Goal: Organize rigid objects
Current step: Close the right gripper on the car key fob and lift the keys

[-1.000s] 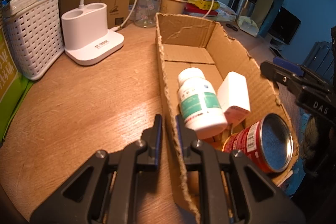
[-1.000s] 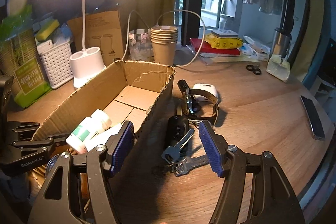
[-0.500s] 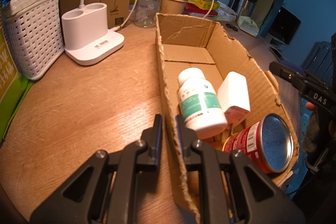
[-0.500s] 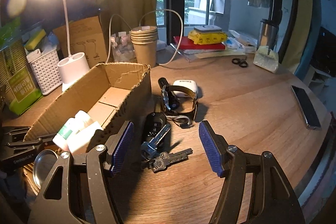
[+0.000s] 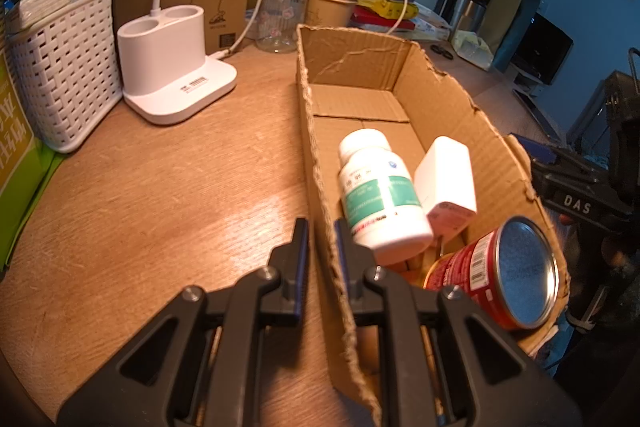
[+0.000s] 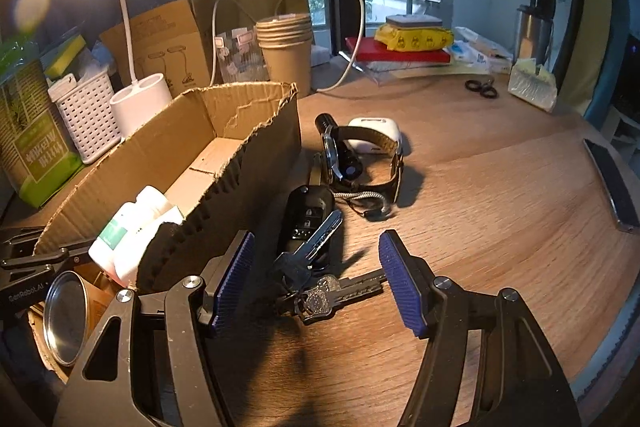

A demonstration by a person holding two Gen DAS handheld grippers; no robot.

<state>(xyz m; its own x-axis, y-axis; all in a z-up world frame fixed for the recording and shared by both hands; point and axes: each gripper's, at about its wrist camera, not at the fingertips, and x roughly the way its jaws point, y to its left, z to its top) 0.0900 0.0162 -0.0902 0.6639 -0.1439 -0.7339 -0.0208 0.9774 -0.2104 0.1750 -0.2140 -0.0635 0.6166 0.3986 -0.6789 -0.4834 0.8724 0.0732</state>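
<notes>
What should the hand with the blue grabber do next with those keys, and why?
Probably lower the right gripper a little and close it on the bunch of keys. Its jaws are open with the keys lying on the table between them, outside the cardboard box. The left gripper is clamped on the box wall, so the box looks steadied for the drop-in.

Our left gripper (image 5: 321,227) is matte black, with triangular cut-outs in its arms and silver screws at the joints. Our right gripper (image 6: 314,273) matches it, its fingers (image 6: 400,283) faced with ribbed blue pads.
</notes>
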